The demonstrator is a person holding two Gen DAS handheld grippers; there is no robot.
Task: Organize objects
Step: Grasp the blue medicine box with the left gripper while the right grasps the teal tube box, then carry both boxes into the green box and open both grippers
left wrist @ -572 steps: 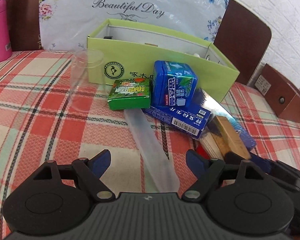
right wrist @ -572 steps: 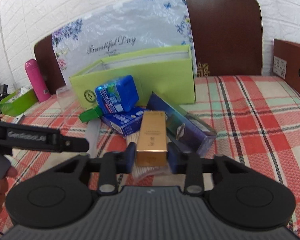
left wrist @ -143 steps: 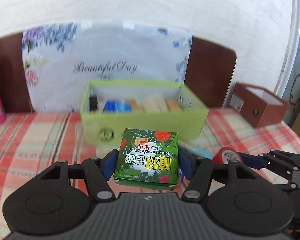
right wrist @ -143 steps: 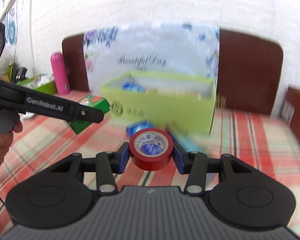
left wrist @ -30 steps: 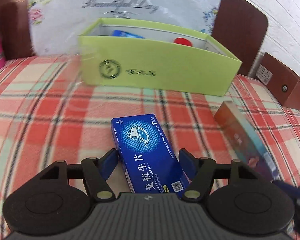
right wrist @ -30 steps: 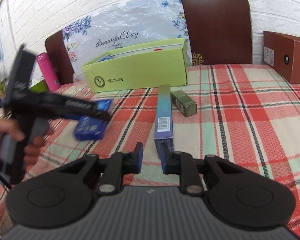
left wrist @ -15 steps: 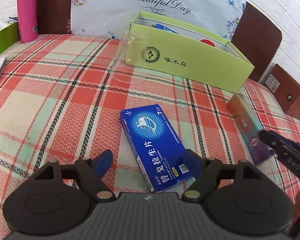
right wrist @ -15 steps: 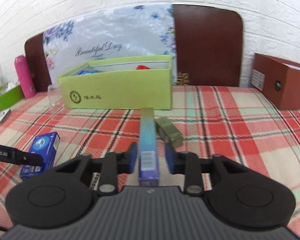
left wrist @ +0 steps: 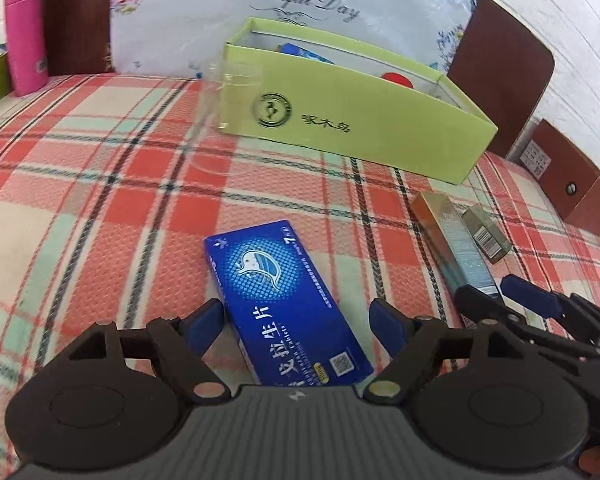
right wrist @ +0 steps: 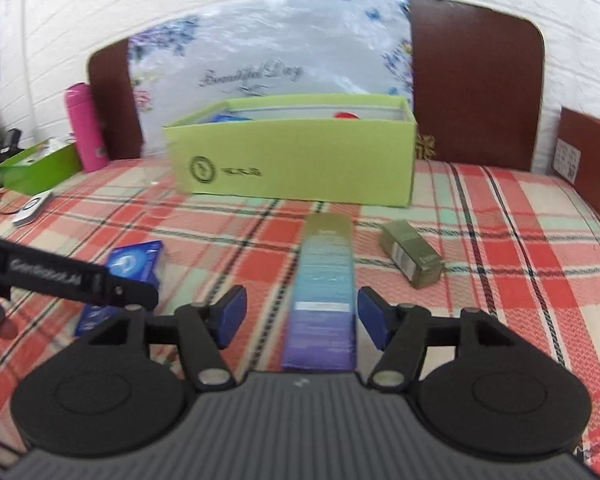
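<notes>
Plaid tablecloth (left wrist: 100, 184) holds a green box (left wrist: 380, 136); left gripper (left wrist: 296, 320) straddles a blue carton (left wrist: 284, 304), right gripper (right wrist: 300, 312) a long box (right wrist: 326, 280), jaws just opened, touching neither.

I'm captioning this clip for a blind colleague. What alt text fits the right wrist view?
The right tool, open, straddles a long blue-to-purple box lying on a plaid tablecloth; its jaws have just been opening. Beyond stands a green box, an olive carton to the right.
</notes>
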